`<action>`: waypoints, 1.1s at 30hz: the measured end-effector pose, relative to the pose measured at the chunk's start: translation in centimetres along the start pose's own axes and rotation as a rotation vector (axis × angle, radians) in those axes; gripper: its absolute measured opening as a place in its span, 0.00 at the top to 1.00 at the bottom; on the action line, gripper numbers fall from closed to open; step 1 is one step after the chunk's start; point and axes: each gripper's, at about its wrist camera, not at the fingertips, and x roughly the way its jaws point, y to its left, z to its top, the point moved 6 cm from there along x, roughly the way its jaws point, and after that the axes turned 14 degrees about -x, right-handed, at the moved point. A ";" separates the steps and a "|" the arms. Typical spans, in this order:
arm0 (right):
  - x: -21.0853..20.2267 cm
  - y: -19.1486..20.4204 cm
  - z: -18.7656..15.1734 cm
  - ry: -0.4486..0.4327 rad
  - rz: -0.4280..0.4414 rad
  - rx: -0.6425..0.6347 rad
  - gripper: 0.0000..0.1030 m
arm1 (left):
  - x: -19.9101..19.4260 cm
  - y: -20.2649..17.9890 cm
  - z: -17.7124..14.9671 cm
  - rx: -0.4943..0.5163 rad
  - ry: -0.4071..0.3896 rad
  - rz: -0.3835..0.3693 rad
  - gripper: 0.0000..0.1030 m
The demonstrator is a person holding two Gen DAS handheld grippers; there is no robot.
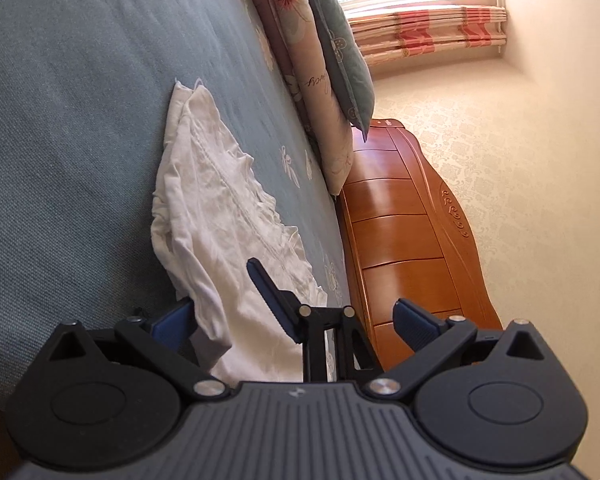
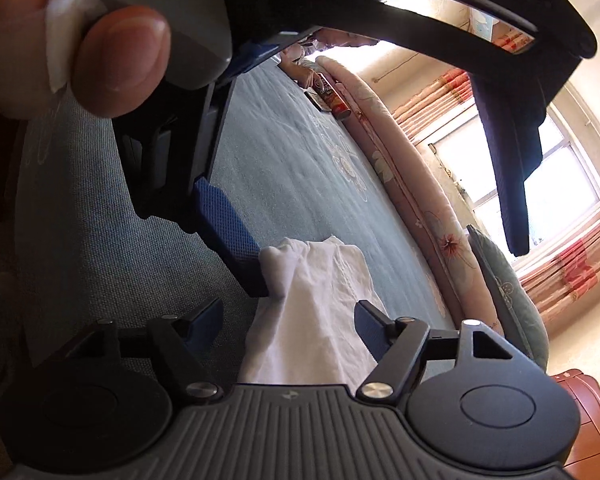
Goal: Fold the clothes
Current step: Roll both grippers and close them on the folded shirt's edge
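The white garment lay crumpled on the blue-green bedspread. Its long axis ran from the near edge, where both tools were, away toward the far side of the bed. The wooden headboard and the pillows were off to the right.

The left gripper stood wide, straddling the near end of the cloth and clamping nothing.

The right gripper sat close alongside it, also parted, with the near hem running between its fingers. As far as I could see, its pads were not pressing on the cloth.

Both hands were level at that near end. I judged the coming fold would depend on pinching the hem there and carrying it away along the garment's length.
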 end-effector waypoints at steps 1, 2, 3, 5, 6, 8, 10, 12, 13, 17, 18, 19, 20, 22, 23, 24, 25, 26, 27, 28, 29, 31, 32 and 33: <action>0.0 0.2 0.0 0.005 -0.004 0.002 0.43 | -0.1 0.0 -0.1 0.010 0.000 -0.002 0.01; 0.3 0.4 -0.3 0.023 -0.010 0.004 0.57 | -0.1 0.0 -0.2 0.016 0.000 -0.003 0.01; 0.6 0.5 -0.6 0.042 -0.016 0.006 0.68 | -0.2 0.0 -0.3 0.023 0.000 -0.005 0.01; 1.0 0.7 -1.1 0.067 -0.018 0.019 0.83 | -0.3 -0.2 -0.4 0.041 0.010 -0.017 0.01; 1.1 0.6 -1.3 0.065 -0.014 0.029 0.87 | -0.3 -0.3 -0.5 0.054 0.013 -0.020 0.01; 1.1 0.3 -1.6 0.060 -0.005 0.056 0.93 | -0.7 -0.5 -0.6 0.086 -0.011 -0.006 0.01; 1.2 -0.9 -1.9 0.044 0.009 0.127 0.96 | -1.8 -0.5 -0.4 0.113 -0.057 0.010 0.01; 0.5 -1.9 -2.1 0.021 0.015 0.194 0.97 | -2.7 -0.6 0.0 0.119 -0.098 0.015 0.01; 0.5 -2.3 -2.0 0.017 0.014 0.211 0.97 | -2.9 -0.6 0.3 0.104 -0.110 0.010 0.01; -0.2 -3.6 -2.3 -0.014 0.024 0.263 0.97 | -2.3 -0.3 1.7 0.025 -0.103 0.039 0.01; -0.3 -3.8 -2.4 -0.019 0.026 0.272 0.97 | -1.8 -0.3 2.3 0.014 -0.101 0.069 0.01; -0.4 -3.9 -2.5 -0.025 0.030 0.279 0.97 | -1.2 -0.4 3.0 0.029 -0.114 0.112 0.03; -0.5 -4.0 -2.6 -0.031 0.033 0.287 0.97 | -0.7 -0.6 3.7 0.044 -0.126 0.156 0.03; -0.5 -4.3 -2.7 -0.045 0.042 0.301 0.97 | 0.6 -0.7 5.2 0.067 -0.122 0.241 0.03; -0.5 -4.4 -2.7 -0.053 0.047 0.308 0.97 | 1.4 -0.5 6.0 0.062 -0.098 0.264 0.05; -0.6 -4.5 -2.8 -0.061 0.050 0.321 0.97 | 2.2 -0.4 6.8 0.058 -0.073 0.287 0.11; -0.7 -4.7 -2.9 -0.068 0.053 0.334 0.97 | 2.9 -0.1 7.5 0.049 -0.059 0.307 0.15; -0.8 -4.8 -3.0 -0.076 0.056 0.347 0.97 | 3.5 0.1 8.3 0.041 -0.045 0.326 0.17; -0.8 -5.0 -3.2 -0.083 0.059 0.359 0.97 | 4.1 0.7 9.0 0.038 -0.031 0.346 0.20; -0.9 -5.2 -3.4 -0.091 0.060 0.372 0.97 | 4.4 0.8 9.4 0.038 -0.021 0.329 0.22; -1.0 -5.4 -3.6 -0.099 0.062 0.384 0.97 | 4.7 1.0 9.9 0.039 -0.011 0.312 0.22; -1.1 -5.8 -4.0 -0.113 0.070 0.406 0.97 | 5.2 1.2 10.6 0.031 0.001 0.284 0.22; -1.1 -6.0 -4.2 -0.119 0.075 0.416 0.97 | 5.3 1.3 10.9 0.024 0.003 0.274 0.22; -1.4 -5.9 -4.3 -0.124 0.078 0.426 0.97 | 5.5 1.2 11.1 0.015 0.000 0.264 0.22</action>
